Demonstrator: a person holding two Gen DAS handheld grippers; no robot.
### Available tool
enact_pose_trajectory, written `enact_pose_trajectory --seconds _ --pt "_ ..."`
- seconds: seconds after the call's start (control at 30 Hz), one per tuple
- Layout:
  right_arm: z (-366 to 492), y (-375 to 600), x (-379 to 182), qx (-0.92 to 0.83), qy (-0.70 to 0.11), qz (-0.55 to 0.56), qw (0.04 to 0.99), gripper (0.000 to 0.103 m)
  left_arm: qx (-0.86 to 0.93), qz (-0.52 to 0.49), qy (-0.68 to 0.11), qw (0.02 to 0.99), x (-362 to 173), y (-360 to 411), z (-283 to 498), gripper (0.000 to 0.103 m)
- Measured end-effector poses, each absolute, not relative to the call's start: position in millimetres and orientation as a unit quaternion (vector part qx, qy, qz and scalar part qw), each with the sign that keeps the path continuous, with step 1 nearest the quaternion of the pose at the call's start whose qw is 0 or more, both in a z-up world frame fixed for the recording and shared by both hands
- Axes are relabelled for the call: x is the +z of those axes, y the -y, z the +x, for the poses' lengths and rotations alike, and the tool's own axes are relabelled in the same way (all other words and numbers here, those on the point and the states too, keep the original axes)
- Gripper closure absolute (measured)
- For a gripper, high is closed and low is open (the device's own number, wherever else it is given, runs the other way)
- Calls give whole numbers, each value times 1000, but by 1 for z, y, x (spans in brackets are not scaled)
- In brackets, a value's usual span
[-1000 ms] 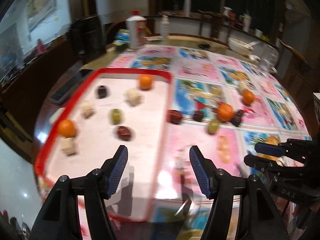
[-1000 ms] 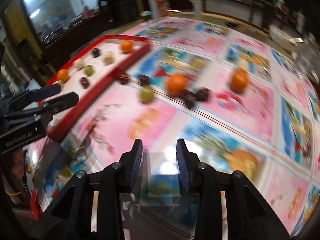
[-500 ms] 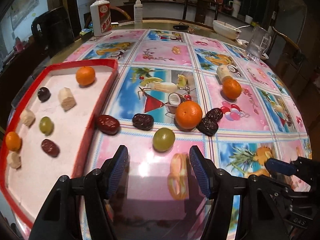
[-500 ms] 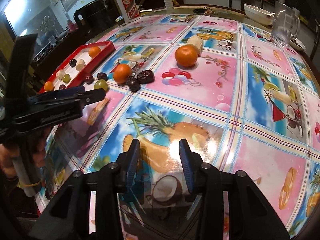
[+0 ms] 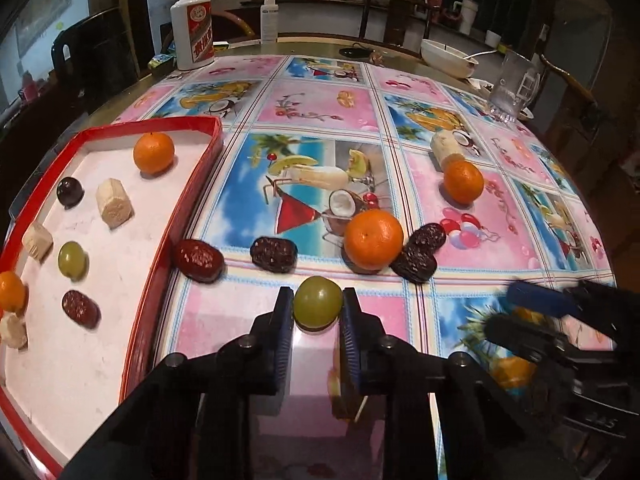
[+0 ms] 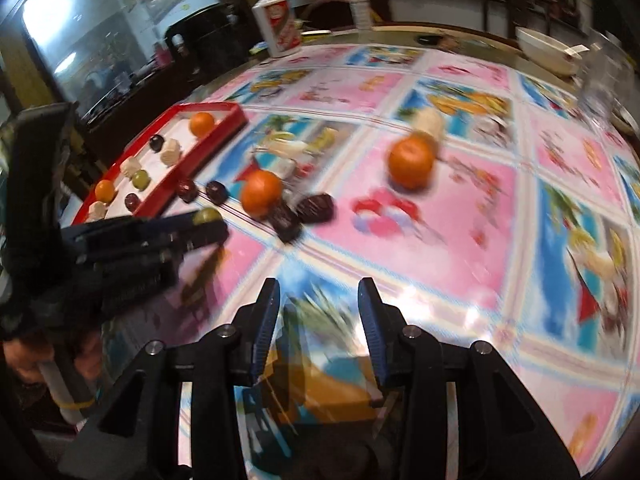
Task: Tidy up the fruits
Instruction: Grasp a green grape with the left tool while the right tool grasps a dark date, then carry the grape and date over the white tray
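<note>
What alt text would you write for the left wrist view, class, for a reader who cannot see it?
The left gripper has its jaws closed around a green grape on a fruit-patterned tablecloth. To its left a red tray holds sorted fruit; beyond the grape, oranges and dark dates remain on the cloth.

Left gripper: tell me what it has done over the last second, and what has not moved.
The left gripper swung right from over the red tray, came down and closed its wide-open jaws around the green grape on the table. The right gripper remains open and empty. The fruits in the tray, the dates and the oranges on the tablecloth stayed put.
</note>
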State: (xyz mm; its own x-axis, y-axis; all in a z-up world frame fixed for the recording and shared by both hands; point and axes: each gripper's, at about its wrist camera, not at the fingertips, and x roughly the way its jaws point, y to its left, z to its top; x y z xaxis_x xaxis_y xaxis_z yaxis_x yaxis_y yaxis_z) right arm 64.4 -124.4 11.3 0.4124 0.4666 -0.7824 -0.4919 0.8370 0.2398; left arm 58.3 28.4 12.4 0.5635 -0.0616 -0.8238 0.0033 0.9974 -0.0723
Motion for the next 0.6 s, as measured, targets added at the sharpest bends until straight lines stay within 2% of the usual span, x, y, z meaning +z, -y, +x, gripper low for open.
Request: enact_pose_trajectory --seconds 0.4,0.47,0.5,0.53,0.6 --pt "96 75 5 320 -456 -43 830 61 -37 -59 -477 876 13 -37 31 80" --pt "96 69 6 316 -450 -61 833 67 -37 -59 -475 877 13 -37 31 80" --pt "95 68 6 318 -450 -65 832 74 -36 -61 -475 877 13 -37 31 80" --pt "91 67 6 315 -450 -71 833 77 -36 -61 -474 878 13 -37 31 80" --pt "85 66 6 307 -445 -91 836 79 -37 -57 -471 880 13 -36 30 80"
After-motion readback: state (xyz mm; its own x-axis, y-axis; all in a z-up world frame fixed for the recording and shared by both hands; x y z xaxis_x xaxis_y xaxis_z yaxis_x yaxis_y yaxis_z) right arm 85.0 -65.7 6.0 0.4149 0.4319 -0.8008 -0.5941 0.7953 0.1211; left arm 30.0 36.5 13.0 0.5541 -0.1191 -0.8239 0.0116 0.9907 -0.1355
